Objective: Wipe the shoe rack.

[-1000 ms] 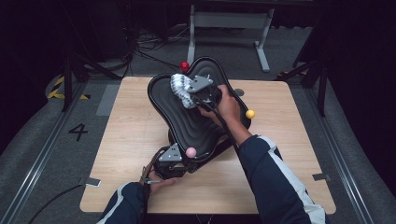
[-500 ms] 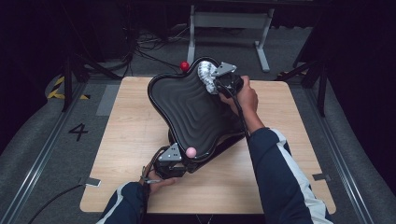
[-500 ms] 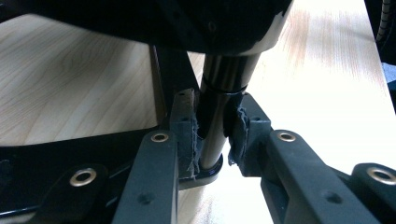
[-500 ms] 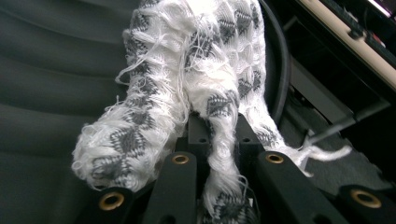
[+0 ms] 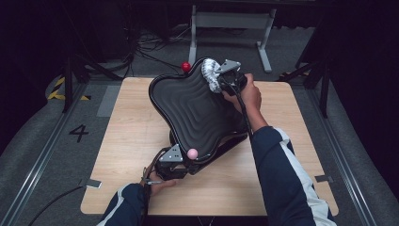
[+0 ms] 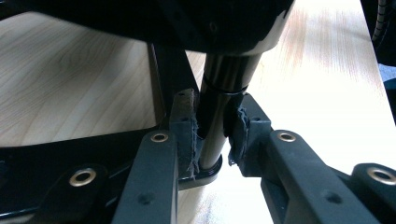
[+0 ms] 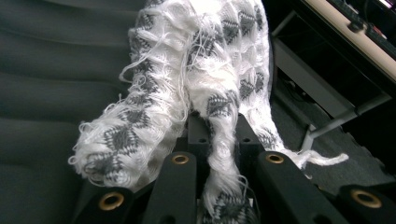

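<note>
A: From the high view, the black, ridged, star-shaped tray [image 5: 197,110] stands tilted on the light wooden table [image 5: 122,141]. The right gripper [image 5: 221,77] is at the tray's far rim, pressing a white-and-grey knitted cloth [image 5: 210,75] against it.

B: The right gripper view adds the grip itself: the right gripper [image 7: 218,135] has its jaws nearly together, pinching a strand of the knitted cloth [image 7: 187,84], with the tray's ridges [image 7: 46,70] to the left of it.

A: And the left gripper [image 5: 175,162] sits at the tray's near edge, beside a small pink ball [image 5: 192,153].

B: The left gripper view shows what that hides. The left gripper [image 6: 212,133] is clamped on a shiny black metal post [image 6: 219,102] under the tray; the padded fingers [image 6: 187,126] press it from both sides.

A: What's hard to read?

B: From above, the post is hidden under the tray. A small red ball [image 5: 186,67] peeps out behind the tray's far rim, partly cut off. The cloth's full shape is bunched, so I can't tell it.

A: Compared with a second ago?

B: The right hand and cloth were on the tray's upper left part; they have gone rightward to the far right lobe. The left gripper has kept its place on the post.
</note>
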A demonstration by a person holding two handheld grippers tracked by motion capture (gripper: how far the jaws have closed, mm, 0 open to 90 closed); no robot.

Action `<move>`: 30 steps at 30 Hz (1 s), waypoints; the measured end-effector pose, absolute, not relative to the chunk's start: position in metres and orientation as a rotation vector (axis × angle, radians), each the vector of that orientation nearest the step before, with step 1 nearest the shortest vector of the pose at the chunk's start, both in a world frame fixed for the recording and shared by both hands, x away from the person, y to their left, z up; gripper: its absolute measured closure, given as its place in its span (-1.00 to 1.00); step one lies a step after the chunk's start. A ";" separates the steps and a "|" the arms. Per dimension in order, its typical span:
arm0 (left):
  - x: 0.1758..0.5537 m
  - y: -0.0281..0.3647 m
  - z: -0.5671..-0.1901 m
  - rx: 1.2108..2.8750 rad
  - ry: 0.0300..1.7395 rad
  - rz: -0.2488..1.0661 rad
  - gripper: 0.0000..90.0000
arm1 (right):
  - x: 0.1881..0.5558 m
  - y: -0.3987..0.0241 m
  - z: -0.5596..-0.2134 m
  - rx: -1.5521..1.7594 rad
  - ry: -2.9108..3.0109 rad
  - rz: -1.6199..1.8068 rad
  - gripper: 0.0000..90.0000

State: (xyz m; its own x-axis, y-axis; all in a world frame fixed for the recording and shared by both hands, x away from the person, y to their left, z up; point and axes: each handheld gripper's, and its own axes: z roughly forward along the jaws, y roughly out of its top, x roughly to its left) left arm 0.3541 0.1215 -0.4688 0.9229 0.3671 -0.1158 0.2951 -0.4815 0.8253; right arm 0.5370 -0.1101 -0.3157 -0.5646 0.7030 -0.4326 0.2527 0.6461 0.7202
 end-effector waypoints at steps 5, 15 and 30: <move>0.354 0.121 -0.469 2.106 0.473 0.089 0.63 | 0.521 -0.099 -0.317 0.664 2.182 0.821 0.82; 0.354 0.120 -0.469 2.109 0.477 0.091 0.62 | 0.482 -0.056 -0.320 0.479 2.256 0.880 0.82; 0.354 0.120 -0.469 2.113 0.473 0.094 0.63 | 0.462 -0.021 -0.319 0.333 2.291 0.896 0.82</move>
